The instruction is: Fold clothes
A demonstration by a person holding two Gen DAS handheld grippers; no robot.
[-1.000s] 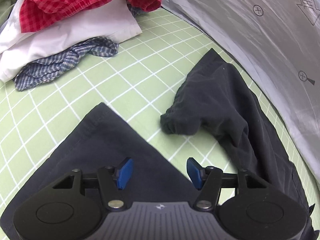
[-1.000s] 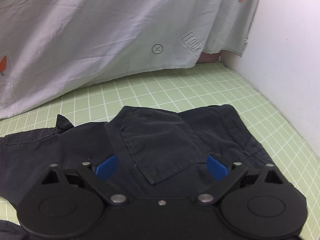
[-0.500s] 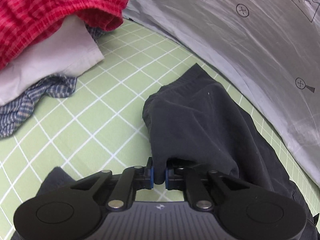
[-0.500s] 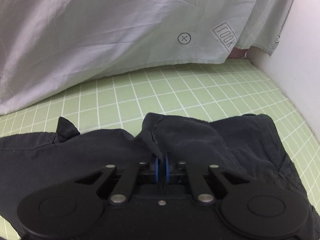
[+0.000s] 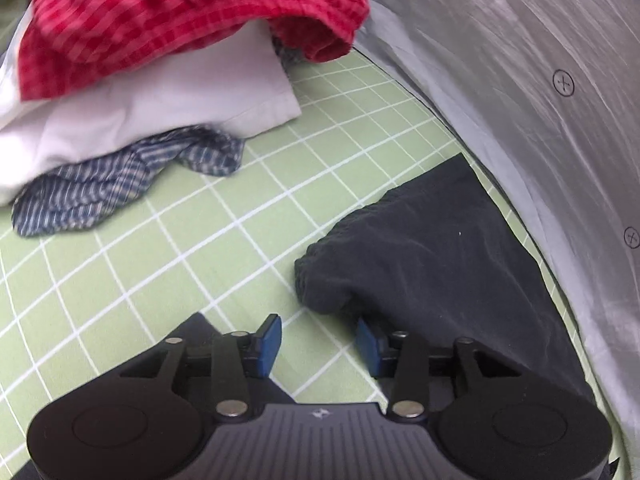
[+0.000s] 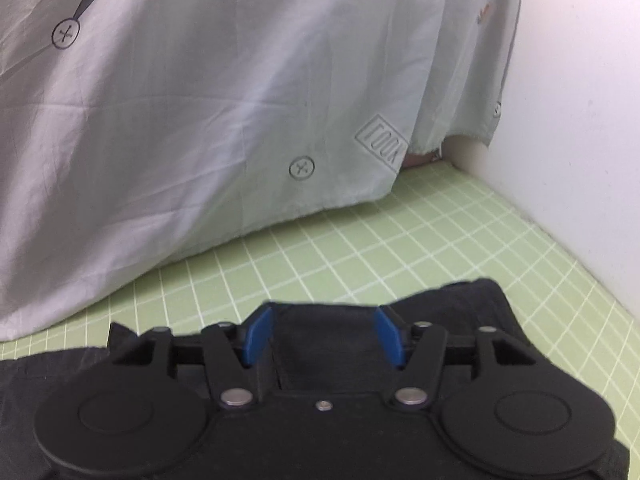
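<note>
Dark shorts (image 5: 432,248) lie on the green grid mat (image 5: 224,240), their bunched waistband end just ahead of my left gripper (image 5: 318,344). That gripper is open with blue pads and holds nothing; a dark cloth corner (image 5: 196,322) lies under its left finger. In the right wrist view the same dark shorts (image 6: 472,300) lie flat under my right gripper (image 6: 324,334), which is open and empty above them.
A pile of clothes sits at the far left: a red checked garment (image 5: 180,12), a white one (image 5: 160,108) and a blue plaid one (image 5: 120,180). A pale grey sheet (image 5: 520,80) hangs along the back (image 6: 200,120). A white wall (image 6: 580,120) bounds the right.
Both grippers were shut on the dark shorts half a second ago; now both have opened and let go. The shorts lie folded over on the mat.
</note>
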